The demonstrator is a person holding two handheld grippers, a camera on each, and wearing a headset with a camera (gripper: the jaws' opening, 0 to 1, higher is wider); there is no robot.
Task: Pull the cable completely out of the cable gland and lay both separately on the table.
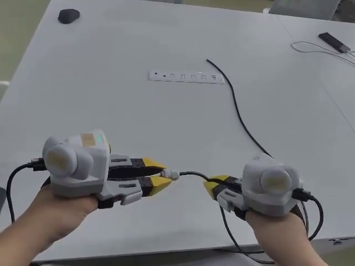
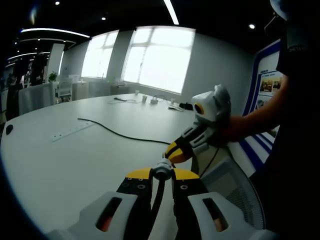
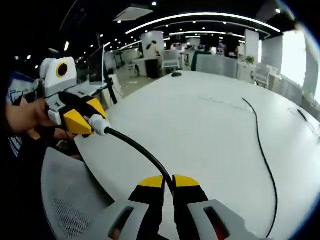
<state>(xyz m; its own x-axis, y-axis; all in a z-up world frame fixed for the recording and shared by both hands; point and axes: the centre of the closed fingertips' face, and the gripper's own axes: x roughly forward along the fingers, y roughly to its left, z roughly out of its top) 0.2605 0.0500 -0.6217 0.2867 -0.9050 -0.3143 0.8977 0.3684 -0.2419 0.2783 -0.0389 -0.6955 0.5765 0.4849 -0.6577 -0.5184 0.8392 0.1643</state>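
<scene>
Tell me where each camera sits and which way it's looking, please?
Head view: on the person's head, facing forward and down at the table; the hands, left gripper and right gripper show.
Left gripper view: on the left gripper, looking along its jaws, shut on the cable gland, toward the right gripper.
Right gripper view: on the right gripper, looking along its jaws, shut on the cable, toward the left gripper.
Shared: the two gripper views face each other.

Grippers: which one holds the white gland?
The left gripper; its yellow tips clamp the white gland, while the right gripper pinches only the black cable.
</scene>
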